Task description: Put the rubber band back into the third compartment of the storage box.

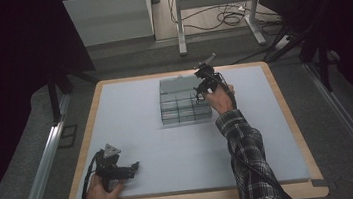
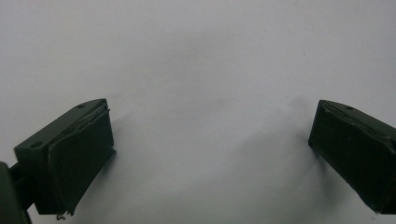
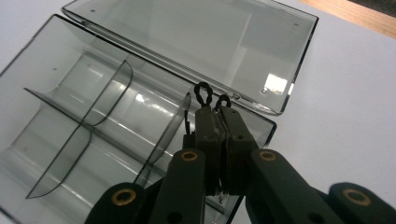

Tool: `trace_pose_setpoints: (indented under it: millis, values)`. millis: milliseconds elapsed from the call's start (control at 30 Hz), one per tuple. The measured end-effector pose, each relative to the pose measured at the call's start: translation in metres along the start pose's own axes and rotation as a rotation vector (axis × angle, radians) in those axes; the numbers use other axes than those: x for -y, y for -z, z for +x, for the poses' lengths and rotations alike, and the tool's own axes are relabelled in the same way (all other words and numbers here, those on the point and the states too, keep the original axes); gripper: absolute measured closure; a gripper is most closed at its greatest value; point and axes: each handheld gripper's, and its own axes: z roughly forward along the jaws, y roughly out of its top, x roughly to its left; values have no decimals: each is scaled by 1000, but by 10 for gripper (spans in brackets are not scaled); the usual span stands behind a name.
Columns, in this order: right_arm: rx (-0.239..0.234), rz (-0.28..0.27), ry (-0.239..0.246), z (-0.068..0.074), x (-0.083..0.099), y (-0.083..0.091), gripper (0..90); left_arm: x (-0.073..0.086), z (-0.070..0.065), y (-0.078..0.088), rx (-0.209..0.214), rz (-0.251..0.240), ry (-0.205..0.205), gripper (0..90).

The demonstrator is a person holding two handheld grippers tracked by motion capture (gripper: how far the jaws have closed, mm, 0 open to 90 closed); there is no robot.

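- clear plastic box (image 1: 184, 106) sits on the grey mat (image 1: 142, 128), far-centre of the table (image 1: 286, 112), lid (image 1: 178, 83) swung open and lying flat on its far side.
- box long axis can't be called from the high view; footprint with lid runs away from the person. hinge edge runs left-right, open lid points to the far side.
- in the right gripper view the box (image 3: 93, 121) has curved dividers (image 3: 100, 100) splitting it into compartments; lid (image 3: 196, 42) lies flat beyond them.
- right gripper (image 1: 202, 89) is over the box's right side near the hinge edge, right hand (image 1: 221, 99) behind it, plaid sleeve (image 1: 249, 161) coming in from the bottom.
- right gripper (image 3: 212, 105) jaws pressed together, closed; a small black twisted wire loop (image 3: 202, 93) sticks up at the tips. whether it is pinched or part of the jaw, can't tell.
- the tips sit above the right-hand compartment, just short of the hinge.
- left gripper (image 1: 133, 168) rests low on the mat near the front left, well apart from the box, left hand (image 1: 102, 196) holding it.
- left gripper (image 2: 210, 140) jaws spread wide, open, bare mat (image 2: 201, 60) between them.
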Motion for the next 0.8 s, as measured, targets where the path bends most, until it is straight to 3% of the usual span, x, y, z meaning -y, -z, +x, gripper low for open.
trace_pose_setpoints:
  millis: [167, 700, 767, 800]
  values:
    - [1, -10, 2, -1, 3, -5, 862, 0, 0, 0, 0, 5, -5, 0]
    - [-16, 58, -2, -2, 18, -32, 856, 0, 0, 0, 1, 4, -5, 0]
    - [-14, 53, 2, -1, 18, -32, 820, 0, 0, 0, 1, 4, -4, 0]
    - [-9, 35, 2, -1, 16, -29, 752, 0, 0, 0, 0, 4, -5, 0]
